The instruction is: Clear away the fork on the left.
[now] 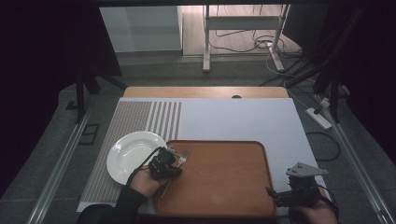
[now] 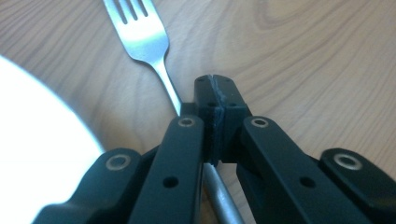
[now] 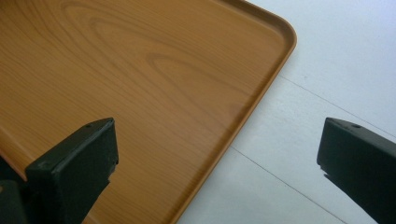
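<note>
1. The tabletop (image 1: 233,119) is covered by a pale white sheet, with a band of fine grey stripes running down its left part and a strip of bare wood along the far edge.
2. A wooden tray (image 1: 219,179) with rounded corners and a low raised rim sits at the near middle of the tabletop; its grain shows in warm orange-brown swirls in both gripper views.
3. A round white plate (image 1: 128,154) lies just beside the tray's left edge, partly on the striped band.
4. The right tongs (image 3: 217,154) are spread wide apart, holding nothing, poised above the tray's near right corner where rim meets white sheet.
5. The left tongs (image 2: 215,100) are pressed together at the tips over the tray's left part, close to the plate.
6. A plain steel fork (image 2: 142,35) lies on the tray, tines pointing away; its handle runs beside and under the clenched tips, and I cannot tell whether they pinch it.
7. No writing or brand is readable on anything.
</note>
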Available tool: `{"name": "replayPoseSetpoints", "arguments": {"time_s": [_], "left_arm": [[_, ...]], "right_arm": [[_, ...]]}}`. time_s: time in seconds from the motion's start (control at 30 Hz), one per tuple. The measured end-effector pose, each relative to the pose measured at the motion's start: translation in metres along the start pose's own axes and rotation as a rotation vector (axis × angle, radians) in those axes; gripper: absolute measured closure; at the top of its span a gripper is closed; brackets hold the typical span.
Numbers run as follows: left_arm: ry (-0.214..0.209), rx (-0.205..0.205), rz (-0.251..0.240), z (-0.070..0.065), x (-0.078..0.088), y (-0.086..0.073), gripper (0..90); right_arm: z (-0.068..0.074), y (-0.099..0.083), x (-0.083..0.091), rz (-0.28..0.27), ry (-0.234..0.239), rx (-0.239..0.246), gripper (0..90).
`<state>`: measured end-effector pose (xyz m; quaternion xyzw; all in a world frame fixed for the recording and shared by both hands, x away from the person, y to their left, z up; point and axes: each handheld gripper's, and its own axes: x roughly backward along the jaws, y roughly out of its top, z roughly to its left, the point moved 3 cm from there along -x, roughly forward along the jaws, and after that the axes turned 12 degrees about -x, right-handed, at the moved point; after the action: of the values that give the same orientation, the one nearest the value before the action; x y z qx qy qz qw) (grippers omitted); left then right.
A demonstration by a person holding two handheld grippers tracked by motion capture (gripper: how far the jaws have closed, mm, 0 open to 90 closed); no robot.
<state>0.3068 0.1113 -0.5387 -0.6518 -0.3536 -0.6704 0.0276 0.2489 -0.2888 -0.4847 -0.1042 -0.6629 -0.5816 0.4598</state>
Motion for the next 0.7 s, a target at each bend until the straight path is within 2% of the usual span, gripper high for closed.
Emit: {"name": "replayPoseSetpoints", "arguments": {"time_s": [0.4, 0.7], "left_arm": [[0.003, 0.04, 0.007, 0.012, 0.005, -0.01, 88.8], [-0.002, 0.036, 0.005, 0.013, 0.006, -0.011, 86.0]], "right_arm": [[0.0, 0.0, 0.0, 0.0, 0.002, 0.001, 0.0], [0.001, 0.0, -0.001, 0.001, 0.001, 0.004, 0.0]]}}
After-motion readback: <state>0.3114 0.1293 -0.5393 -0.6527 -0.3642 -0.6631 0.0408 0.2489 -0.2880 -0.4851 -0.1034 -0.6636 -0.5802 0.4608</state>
